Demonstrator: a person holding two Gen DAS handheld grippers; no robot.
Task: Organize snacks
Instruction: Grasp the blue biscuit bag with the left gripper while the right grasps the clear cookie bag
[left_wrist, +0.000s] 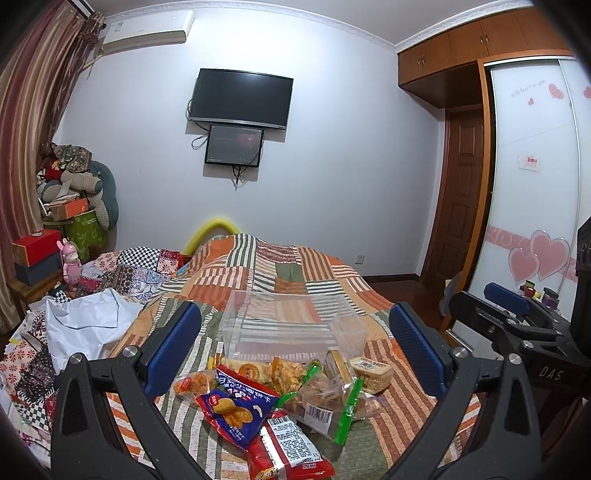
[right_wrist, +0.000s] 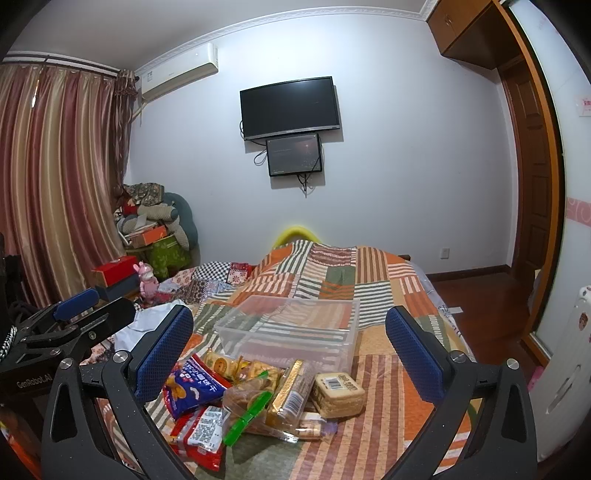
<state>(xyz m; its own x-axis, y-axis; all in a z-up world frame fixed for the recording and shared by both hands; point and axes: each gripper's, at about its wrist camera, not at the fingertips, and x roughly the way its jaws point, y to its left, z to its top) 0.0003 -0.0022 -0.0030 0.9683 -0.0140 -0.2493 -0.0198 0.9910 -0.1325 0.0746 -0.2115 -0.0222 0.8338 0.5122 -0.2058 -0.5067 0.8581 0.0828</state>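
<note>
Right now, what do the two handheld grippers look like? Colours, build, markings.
Both match: the left gripper and the right gripper have matte black angular arms with silver screw heads and blue textured finger pads. White lettering "DAS" marks the right body, "GenRobot.AI" the left. No cables, hands or sleeves in view.

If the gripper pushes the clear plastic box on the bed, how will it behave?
The clear plastic box looks empty, so probably light and easy to slide or tip. Its thin walls may flex. The soft quilt beneath likely makes it wobble.
</note>
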